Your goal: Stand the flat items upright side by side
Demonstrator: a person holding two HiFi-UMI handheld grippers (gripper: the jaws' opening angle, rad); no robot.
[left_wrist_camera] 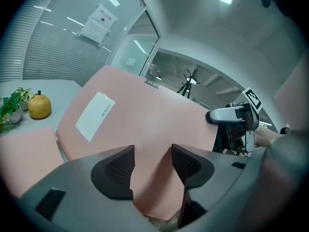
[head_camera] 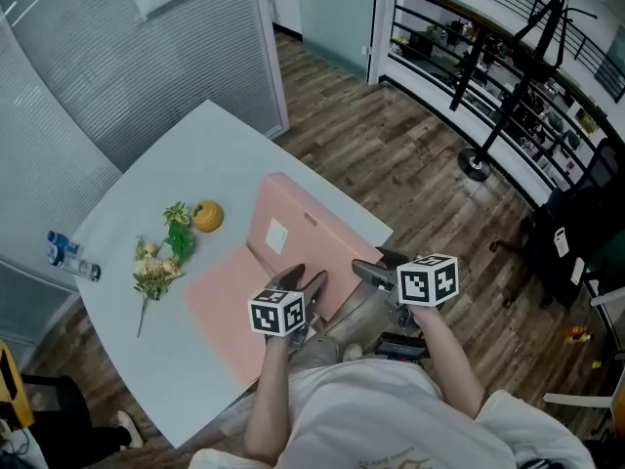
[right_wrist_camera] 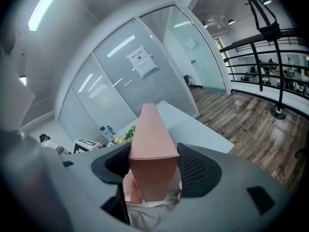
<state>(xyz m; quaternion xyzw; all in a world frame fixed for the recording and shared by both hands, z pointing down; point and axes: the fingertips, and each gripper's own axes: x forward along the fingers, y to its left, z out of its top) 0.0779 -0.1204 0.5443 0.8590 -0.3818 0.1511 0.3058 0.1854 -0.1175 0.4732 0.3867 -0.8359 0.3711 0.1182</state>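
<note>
Big flat pink cardboard box [head_camera: 293, 221] w/ white label [head_camera: 276, 234] sits tilted on the white table [head_camera: 146, 184], near the person's edge. Its labelled face is turned up and to the left in head view, and its lower long edge is down by the tabletop.

R gripper [right_wrist_camera: 154, 166] is at the box's near right end. Its jaws stand wide, one each side of the box's thickness. The narrow end face fills the gap and the pads look pressed on both sides, so it has hold of the box.

L gripper [left_wrist_camera: 153, 166] is at the labelled face, just left of the R gripper. Its jaws are well apart w/ a low corner of the box showing btw them. The pads don't visibly press on it, so no grip there.

A 2nd pink flat item [head_camera: 229, 306] lies flat on the table just beside the tilted box's lower edge, on its left in head view.

Further left are a round yellow fruit [head_camera: 207, 216] and a small bunch of flowers w/ green leaves [head_camera: 156, 262], close together. Clear plastic water bottles [head_camera: 70, 257] lie at the table's left edge, well apart from the box.
</note>
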